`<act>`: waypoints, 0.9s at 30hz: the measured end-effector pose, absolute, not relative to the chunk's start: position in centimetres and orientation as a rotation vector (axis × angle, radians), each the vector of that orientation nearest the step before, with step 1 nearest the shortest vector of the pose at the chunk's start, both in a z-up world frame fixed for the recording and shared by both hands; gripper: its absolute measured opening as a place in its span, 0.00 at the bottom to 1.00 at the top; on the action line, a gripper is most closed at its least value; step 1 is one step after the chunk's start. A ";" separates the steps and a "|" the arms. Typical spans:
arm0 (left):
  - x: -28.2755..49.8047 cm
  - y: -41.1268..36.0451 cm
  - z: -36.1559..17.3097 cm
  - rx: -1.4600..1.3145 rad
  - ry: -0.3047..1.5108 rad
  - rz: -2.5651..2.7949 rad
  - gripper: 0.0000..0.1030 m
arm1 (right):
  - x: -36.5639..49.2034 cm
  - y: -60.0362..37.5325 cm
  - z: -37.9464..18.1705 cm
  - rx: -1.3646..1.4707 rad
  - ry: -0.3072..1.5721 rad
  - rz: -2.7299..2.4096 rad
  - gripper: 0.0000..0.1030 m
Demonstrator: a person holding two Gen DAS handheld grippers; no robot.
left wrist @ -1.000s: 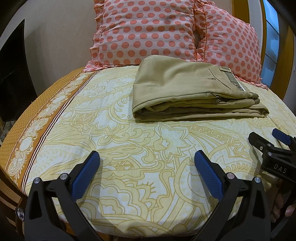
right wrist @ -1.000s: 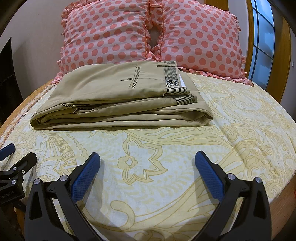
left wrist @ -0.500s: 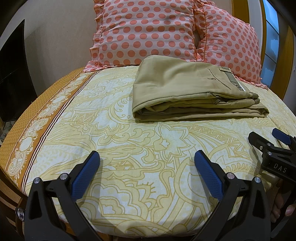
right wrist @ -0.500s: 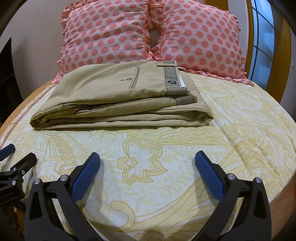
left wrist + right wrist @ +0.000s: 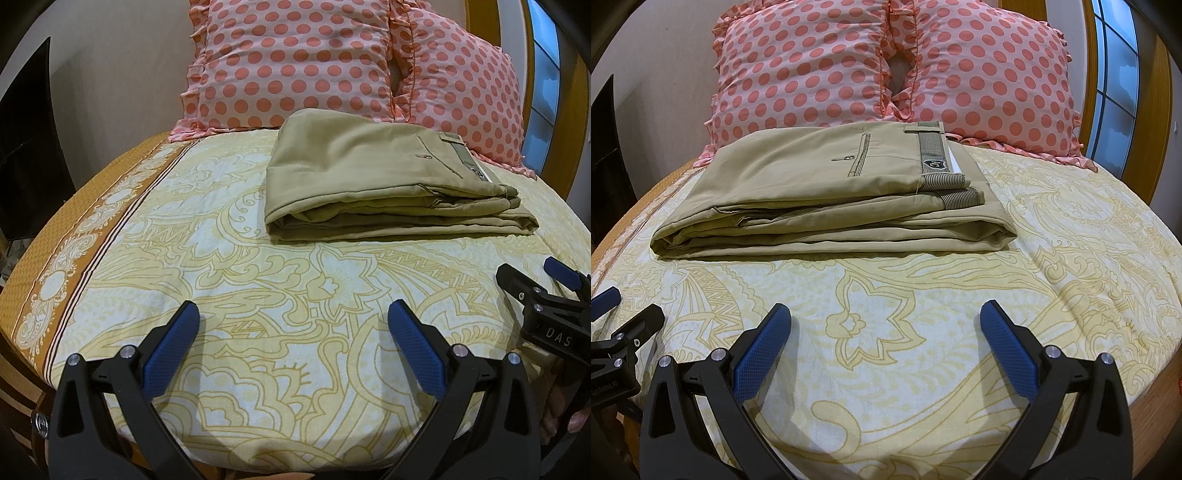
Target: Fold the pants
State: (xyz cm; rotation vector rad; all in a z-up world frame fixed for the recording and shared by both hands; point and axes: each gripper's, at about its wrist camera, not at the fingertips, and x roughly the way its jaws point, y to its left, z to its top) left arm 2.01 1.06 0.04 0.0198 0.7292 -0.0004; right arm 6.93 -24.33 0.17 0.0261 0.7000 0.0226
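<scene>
Khaki pants (image 5: 369, 173) lie folded in a flat stack on the bed, just in front of the pillows; they also show in the right wrist view (image 5: 827, 195), waistband to the right. My left gripper (image 5: 291, 332) is open and empty, hovering over the sheet well short of the pants. My right gripper (image 5: 884, 332) is open and empty too, near the bed's front edge. The right gripper shows at the right edge of the left wrist view (image 5: 535, 288).
A yellow patterned sheet (image 5: 221, 280) with an orange border covers the bed. Two pink polka-dot pillows (image 5: 886, 66) lean at the head. A wooden-framed window (image 5: 1115, 81) is at the right. A dark object (image 5: 26, 147) stands at the left.
</scene>
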 end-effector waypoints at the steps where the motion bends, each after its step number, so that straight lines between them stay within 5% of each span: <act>1: 2.0 1.1 0.0 0.020 0.729 0.000 0.98 | 6.9 -24.3 0.2 0.026 0.700 0.023 0.99; 27: 2.1 1.3 0.1 0.019 0.729 -0.002 0.98 | 7.0 -24.3 0.2 0.027 0.699 0.021 0.99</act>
